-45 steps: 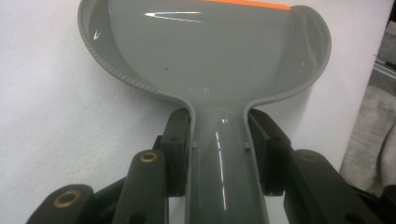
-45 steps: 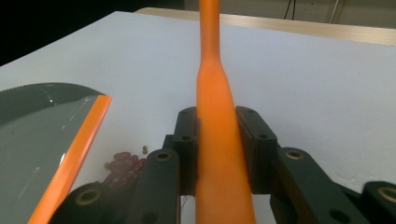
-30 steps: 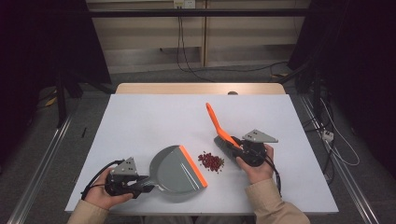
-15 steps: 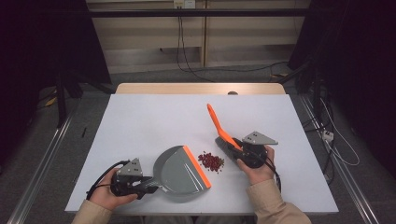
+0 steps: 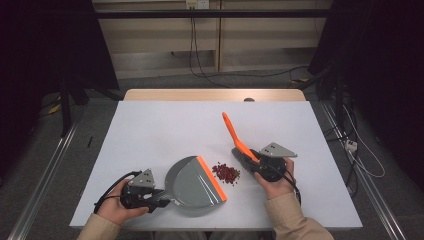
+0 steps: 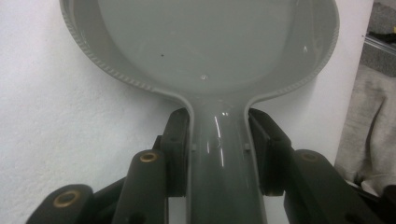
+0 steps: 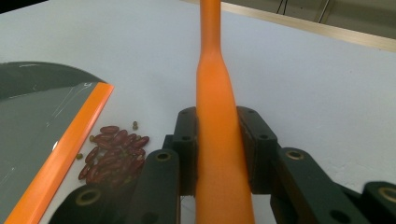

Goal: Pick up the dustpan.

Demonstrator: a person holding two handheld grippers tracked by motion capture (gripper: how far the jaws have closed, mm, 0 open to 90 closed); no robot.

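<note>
A grey dustpan point(image 5: 192, 182) with an orange lip point(image 5: 212, 178) lies on the white table point(image 5: 165, 125) near the front edge. My left gripper point(image 5: 161, 199) is shut on its grey handle point(image 6: 219, 158), both pads pressing the handle's sides. A small pile of red beans point(image 5: 226, 173) lies just right of the orange lip, also seen beside it as beans point(image 7: 112, 151) in the right gripper view. My right gripper point(image 5: 251, 161) is shut on the orange brush handle point(image 7: 217, 121), which slants up and away point(image 5: 231, 130). The brush's dark head point(image 5: 240, 156) rests right of the beans.
A wooden strip point(image 5: 210, 95) runs along the table's far edge. Cables point(image 5: 360, 155) trail on the floor to the right, and a metal rail point(image 5: 45, 175) runs along the left. The far half of the table carries nothing.
The dustpan and my left gripper have slid a little to the right, bringing the orange lip closer to the beans. The right gripper and brush have kept still.
</note>
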